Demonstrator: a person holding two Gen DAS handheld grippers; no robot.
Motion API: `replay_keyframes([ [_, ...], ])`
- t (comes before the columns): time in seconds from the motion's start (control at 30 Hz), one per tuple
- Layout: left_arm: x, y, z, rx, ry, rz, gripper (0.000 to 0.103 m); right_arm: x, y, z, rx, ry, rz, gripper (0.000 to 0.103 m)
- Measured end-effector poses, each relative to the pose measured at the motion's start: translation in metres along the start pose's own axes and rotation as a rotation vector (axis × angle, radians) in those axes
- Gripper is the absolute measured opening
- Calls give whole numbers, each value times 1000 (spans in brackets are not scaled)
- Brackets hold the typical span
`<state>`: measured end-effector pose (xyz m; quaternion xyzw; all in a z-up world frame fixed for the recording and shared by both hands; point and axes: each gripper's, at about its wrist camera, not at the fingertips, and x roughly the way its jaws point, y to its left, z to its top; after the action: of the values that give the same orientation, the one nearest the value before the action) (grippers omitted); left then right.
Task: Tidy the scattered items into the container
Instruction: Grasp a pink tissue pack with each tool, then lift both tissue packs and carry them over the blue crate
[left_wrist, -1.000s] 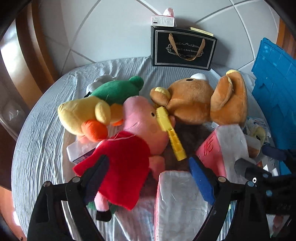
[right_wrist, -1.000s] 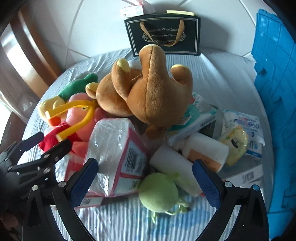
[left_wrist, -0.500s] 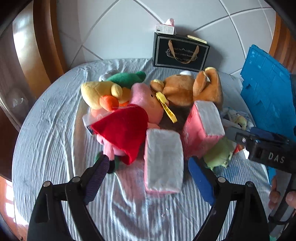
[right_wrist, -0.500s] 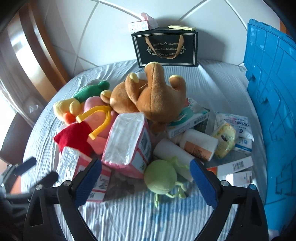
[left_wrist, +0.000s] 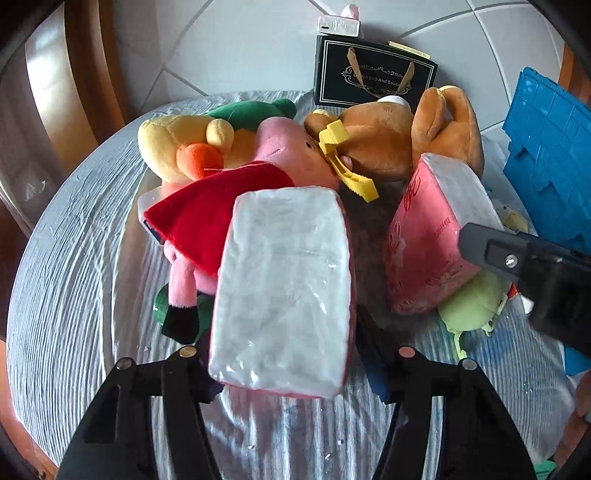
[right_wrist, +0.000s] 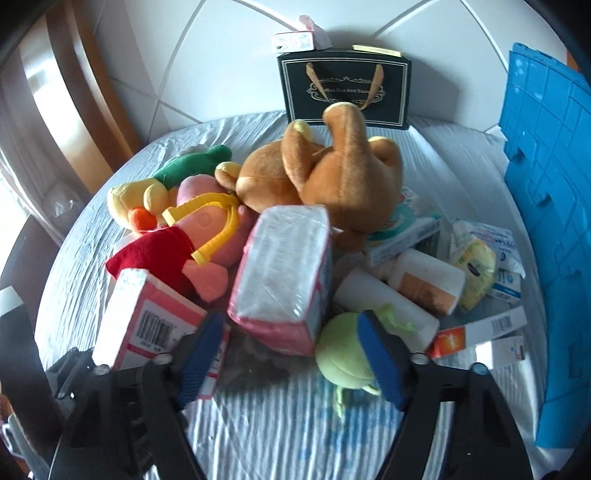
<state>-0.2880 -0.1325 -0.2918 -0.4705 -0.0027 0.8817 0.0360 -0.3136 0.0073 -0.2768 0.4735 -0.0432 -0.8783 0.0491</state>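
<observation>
A pile of toys and packs lies on the grey cloth table. My left gripper (left_wrist: 288, 373) stands around a pink tissue pack (left_wrist: 280, 288), its fingers at both sides of the pack's near end; whether they press it I cannot tell. That pack shows in the right wrist view (right_wrist: 147, 314) too. My right gripper (right_wrist: 291, 354) is open, with a second tissue pack (right_wrist: 284, 266) just beyond its fingers and a green plush ball (right_wrist: 343, 358) by the right finger. The blue crate (right_wrist: 546, 192) stands at the right.
A pink pig plush (left_wrist: 236, 199), a yellow duck plush (left_wrist: 177, 151), a brown bear (right_wrist: 332, 173) and a yellow clip (left_wrist: 343, 162) fill the pile. White bottles (right_wrist: 424, 284) and small boxes (right_wrist: 480, 328) lie at the right. A black gift bag (right_wrist: 347, 88) stands at the back.
My left gripper has moved forward and its fingers have come in around the near tissue pack. My right gripper has moved in toward the second pack.
</observation>
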Motion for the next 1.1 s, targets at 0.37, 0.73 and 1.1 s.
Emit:
replay_keyframes([
  [0.37,19,-14,15,45,8,-12,53,45,3,6,-27,78,-49,48],
  [0.73,-53,-17,49,109,-195,30,52,-46,10,34,-44,-137,-4,47],
  [1.1,-144,-36,98,147,-396,-3,52,-177,14,64,-59,-442,-103,47],
])
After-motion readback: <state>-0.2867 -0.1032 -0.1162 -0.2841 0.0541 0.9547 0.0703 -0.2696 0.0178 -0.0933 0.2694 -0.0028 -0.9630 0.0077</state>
